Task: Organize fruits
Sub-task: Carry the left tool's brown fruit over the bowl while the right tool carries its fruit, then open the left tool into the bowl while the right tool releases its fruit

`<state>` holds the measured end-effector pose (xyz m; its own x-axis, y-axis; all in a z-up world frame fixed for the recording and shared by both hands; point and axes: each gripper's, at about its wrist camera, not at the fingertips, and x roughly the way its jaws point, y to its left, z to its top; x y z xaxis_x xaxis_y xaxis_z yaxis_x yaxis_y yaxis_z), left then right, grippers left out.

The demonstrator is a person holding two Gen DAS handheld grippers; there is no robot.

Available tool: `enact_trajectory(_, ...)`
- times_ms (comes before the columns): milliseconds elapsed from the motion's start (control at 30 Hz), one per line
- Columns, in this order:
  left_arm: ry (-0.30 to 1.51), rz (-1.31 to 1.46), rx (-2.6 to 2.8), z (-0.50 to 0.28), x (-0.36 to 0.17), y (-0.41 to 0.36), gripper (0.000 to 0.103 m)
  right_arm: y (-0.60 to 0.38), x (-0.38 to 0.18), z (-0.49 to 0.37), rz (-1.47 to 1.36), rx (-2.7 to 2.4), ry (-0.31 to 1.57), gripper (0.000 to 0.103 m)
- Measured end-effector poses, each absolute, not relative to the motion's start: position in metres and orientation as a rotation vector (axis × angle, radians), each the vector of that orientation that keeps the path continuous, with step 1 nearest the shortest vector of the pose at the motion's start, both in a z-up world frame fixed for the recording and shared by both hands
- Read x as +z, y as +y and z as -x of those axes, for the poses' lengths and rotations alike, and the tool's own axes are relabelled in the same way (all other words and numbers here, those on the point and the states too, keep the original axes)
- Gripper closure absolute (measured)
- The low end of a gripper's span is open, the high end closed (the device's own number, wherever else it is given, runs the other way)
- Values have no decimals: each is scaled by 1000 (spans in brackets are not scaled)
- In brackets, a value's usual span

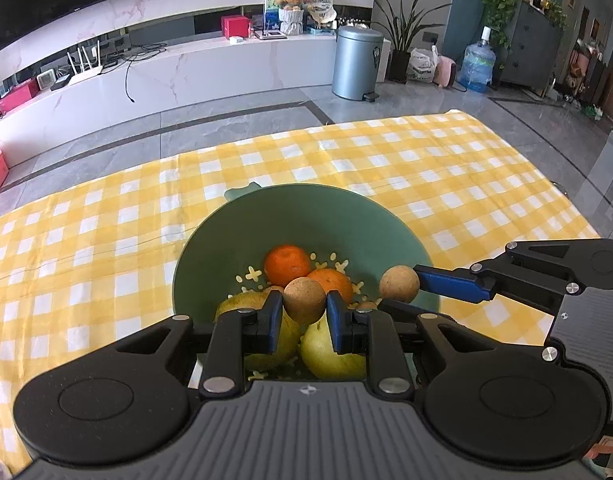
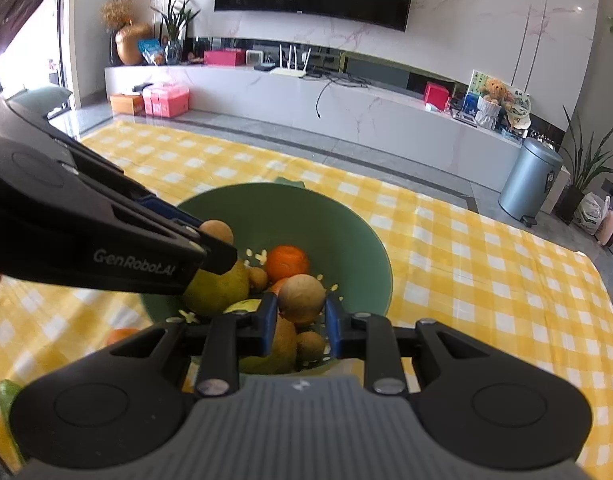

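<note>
A green bowl [image 1: 306,204] on the yellow checked cloth holds two oranges [image 1: 287,265] and yellow-green pears [image 1: 334,350]. My left gripper [image 1: 304,306] hangs over the bowl's near side, shut on a small round brown fruit [image 1: 304,298]. My right gripper [image 1: 410,286] comes in from the right over the rim, shut on a second brown fruit [image 1: 399,283]. In the right wrist view the right gripper [image 2: 301,308] clamps its brown fruit [image 2: 301,298] above the bowl [image 2: 290,204]. There the left gripper [image 2: 216,242] enters from the left with its brown fruit [image 2: 217,231].
More small brown fruits [image 2: 310,346] lie in the bowl near a pear [image 2: 218,290]. One orange [image 2: 122,335] sits on the cloth [image 2: 466,272] outside the bowl. The table's far edge drops to a grey tiled floor with a metal bin [image 1: 356,62].
</note>
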<state>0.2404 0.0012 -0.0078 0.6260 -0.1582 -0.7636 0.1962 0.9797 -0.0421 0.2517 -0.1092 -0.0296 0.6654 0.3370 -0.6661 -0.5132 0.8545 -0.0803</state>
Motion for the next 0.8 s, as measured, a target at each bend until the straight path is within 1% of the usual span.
enact_trajectory(400,923,-65,-188,-271,-33,1,77,-98,-56,-286,353,453,733,81)
enact_trajectory(800,920,-111,-174,-281,-40,-3,77,-89,-73,-294,397,458,757,81)
